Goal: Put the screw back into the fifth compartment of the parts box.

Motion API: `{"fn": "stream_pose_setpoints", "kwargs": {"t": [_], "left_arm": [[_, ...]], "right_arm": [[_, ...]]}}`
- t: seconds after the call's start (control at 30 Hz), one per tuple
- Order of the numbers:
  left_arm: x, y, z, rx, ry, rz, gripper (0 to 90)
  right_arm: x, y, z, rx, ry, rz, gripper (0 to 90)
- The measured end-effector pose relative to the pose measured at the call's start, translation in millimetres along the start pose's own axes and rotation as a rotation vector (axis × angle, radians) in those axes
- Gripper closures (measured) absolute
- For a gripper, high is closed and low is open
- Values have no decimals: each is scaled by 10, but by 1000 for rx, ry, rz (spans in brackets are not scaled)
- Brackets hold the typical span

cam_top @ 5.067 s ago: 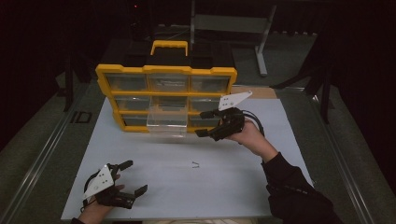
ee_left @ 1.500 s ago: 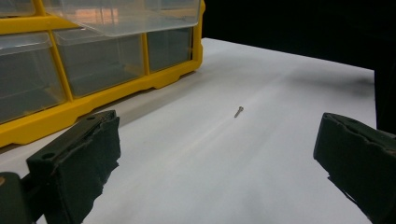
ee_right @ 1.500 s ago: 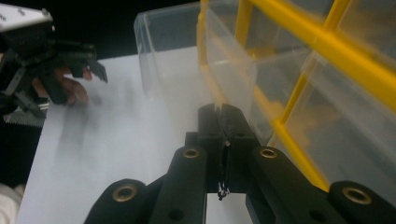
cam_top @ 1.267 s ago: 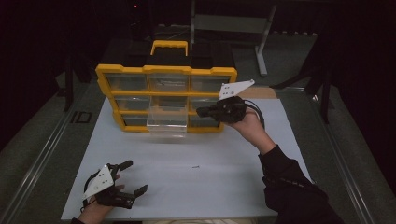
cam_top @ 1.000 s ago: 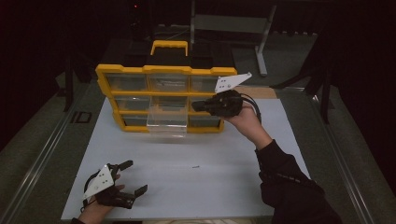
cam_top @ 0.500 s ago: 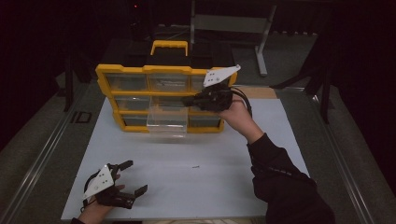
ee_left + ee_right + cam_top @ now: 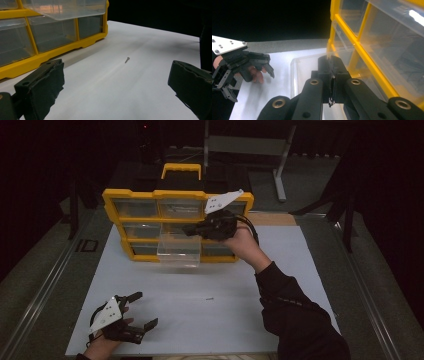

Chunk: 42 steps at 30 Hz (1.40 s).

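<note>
Holding a tiny dark screw [image 7: 331, 102] pinched between pressed-together jaws, the right gripper [image 7: 192, 230] hangs over the pulled-out clear plastic drawer [image 7: 178, 251] of the yellow organizer [image 7: 130, 195]; next, parting them should drop it in. A second small screw [image 7: 127, 59] lies on the white table [image 7: 240, 320] before the spread-jawed left gripper [image 7: 142, 310].

Dim room, black surroundings beyond the white tabletop [image 7: 225, 290], light from above brightest on that sheet, soft shadows under the yellow organizer [image 7: 177, 227], glare on its clear drawers, near tongs blurred in both gripper views, high view grainy.
</note>
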<state>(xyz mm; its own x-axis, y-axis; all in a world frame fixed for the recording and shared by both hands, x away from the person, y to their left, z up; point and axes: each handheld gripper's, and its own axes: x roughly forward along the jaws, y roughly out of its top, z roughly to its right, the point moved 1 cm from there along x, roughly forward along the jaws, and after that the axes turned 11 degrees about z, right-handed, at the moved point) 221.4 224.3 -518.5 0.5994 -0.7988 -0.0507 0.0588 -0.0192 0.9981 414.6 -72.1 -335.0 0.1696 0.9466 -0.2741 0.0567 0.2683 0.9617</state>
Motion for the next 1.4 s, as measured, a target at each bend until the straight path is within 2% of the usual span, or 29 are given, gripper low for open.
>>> {"fn": "stream_pose_setpoints", "kwargs": {"t": [0.17,0.47,0.77,0.87,1.1,1.27,1.4], "left_arm": [[0,0,1,-1,-2,0,17],[-2,1,2,-2,-2,2,17],[-3,2,3,-1,-2,1,17],[-4,1,2,-1,-3,1,17],[-2,1,4,-1,-3,0,17],[-1,0,1,-1,-3,0,17],[-1,1,3,-1,-3,0,17]], "right_arm": [[101,-56,7,11,9,-18,881],[184,-183,16,40,13,-35,881],[298,-353,16,67,14,-104,881],[321,-393,13,63,14,-132,881],[312,-408,-8,56,16,-159,869],[273,-376,-13,61,3,-144,740],[207,-301,-12,74,-7,-106,658]]}}
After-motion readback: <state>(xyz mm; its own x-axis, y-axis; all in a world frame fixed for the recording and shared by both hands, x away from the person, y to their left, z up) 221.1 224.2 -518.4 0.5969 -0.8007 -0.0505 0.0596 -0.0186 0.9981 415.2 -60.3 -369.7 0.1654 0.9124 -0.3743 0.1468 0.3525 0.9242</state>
